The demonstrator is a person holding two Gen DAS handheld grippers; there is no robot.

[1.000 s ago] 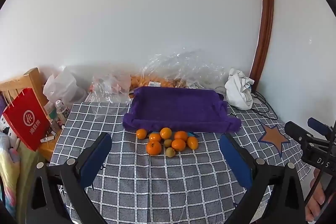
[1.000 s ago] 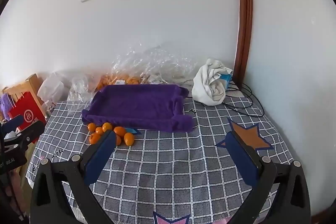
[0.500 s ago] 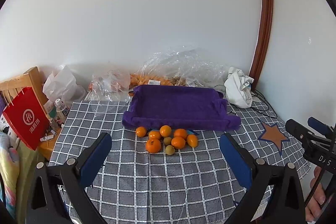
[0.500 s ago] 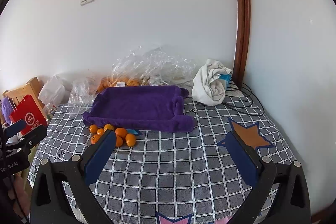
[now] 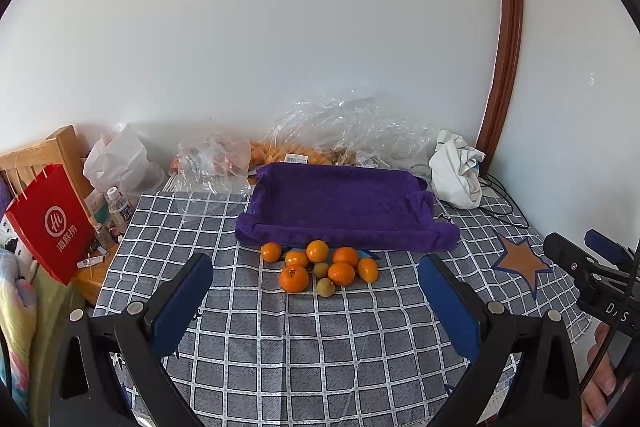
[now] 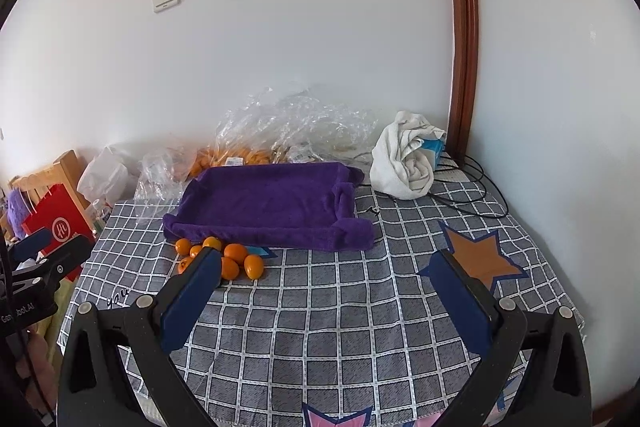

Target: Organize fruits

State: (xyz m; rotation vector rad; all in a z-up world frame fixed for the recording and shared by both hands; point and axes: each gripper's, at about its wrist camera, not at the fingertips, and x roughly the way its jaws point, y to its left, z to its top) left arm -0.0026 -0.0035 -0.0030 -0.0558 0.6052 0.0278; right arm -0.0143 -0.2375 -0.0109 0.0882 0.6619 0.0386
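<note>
Purple towelling lined the tray (image 5: 344, 203), which sat empty toward 12 o'clock on the grey checked table (image 5: 320, 347). Directly at its near edge lay the fruit cluster (image 5: 320, 265): several oranges touching or just beside one another, with two small greenish fruits (image 5: 326, 287) on the near side. Left gripper (image 5: 316, 301) was held well short of the cluster, jaws spread wide and holding nothing. Right gripper (image 6: 328, 301) was likewise wide open and unloaded, with the cluster (image 6: 224, 259) at about 10 o'clock from it and partly hidden behind its left finger. No fruit had yet been placed, so the task was judged at its start. For the step in hand, the left gripper was better aligned; it was advised to take an outlying piece, such as the large orange (image 5: 294, 278) at the near left, closing gently across its middle, since round fruit would roll and nudge its neighbours.
</note>
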